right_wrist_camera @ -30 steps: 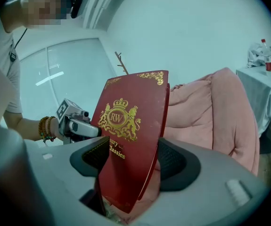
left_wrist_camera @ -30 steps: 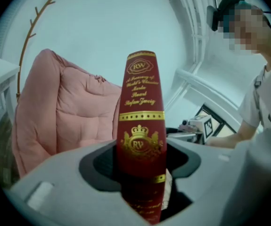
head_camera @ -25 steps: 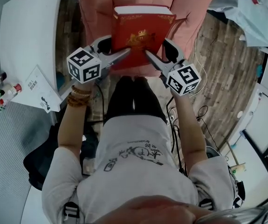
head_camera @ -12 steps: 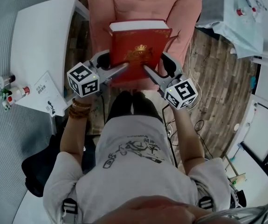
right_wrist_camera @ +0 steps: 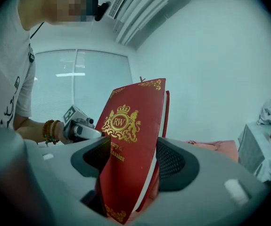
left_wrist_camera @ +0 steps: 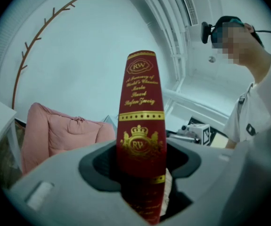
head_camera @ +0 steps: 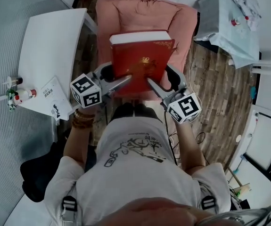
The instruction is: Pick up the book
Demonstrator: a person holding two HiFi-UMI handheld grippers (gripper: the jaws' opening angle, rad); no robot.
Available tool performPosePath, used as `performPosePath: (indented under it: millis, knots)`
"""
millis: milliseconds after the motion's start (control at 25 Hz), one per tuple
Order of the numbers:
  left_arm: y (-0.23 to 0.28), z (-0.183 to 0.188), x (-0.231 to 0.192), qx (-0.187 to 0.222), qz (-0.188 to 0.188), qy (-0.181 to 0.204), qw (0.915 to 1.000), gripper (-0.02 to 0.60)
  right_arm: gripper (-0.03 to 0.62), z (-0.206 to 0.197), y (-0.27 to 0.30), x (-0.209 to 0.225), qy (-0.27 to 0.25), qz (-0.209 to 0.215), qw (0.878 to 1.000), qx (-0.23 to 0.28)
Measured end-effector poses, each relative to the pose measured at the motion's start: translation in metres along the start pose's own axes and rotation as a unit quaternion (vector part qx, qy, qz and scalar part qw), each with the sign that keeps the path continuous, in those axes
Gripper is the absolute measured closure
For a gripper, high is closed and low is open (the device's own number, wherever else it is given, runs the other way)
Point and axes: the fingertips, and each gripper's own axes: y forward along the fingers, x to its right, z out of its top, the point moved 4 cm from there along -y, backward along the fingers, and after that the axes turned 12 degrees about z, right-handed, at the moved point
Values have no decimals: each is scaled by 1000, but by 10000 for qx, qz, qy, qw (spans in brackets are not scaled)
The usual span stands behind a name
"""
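Note:
A thick red book (head_camera: 142, 60) with gold print is held up in the air over the pink armchair (head_camera: 116, 18). My left gripper (head_camera: 126, 80) is shut on the book's near left part, where the gold-lettered spine (left_wrist_camera: 141, 126) stands upright between the jaws. My right gripper (head_camera: 151, 84) is shut on its near right corner, with the red cover (right_wrist_camera: 126, 145) slanting between the black pads. The book's white page edge faces away from me in the head view.
A white table (head_camera: 45, 41) stands at the left with a booklet (head_camera: 53, 100) and small bottles (head_camera: 17, 97) near its edge. A light blue covered stand (head_camera: 229, 27) with clutter is at the right. Wooden floor (head_camera: 217, 93) lies beyond.
Both grippers have risen with the book, which now sits higher above the armchair. The view takes in more of the armchair, the table and the floor.

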Motion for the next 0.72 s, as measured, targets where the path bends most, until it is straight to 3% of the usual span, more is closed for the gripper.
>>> performPosePath:
  millis: [720]
  knots:
    - [-37, 45, 64, 368, -310, 321, 9983, 318, 286, 71, -33, -53, -565, -180, 9977, 318]
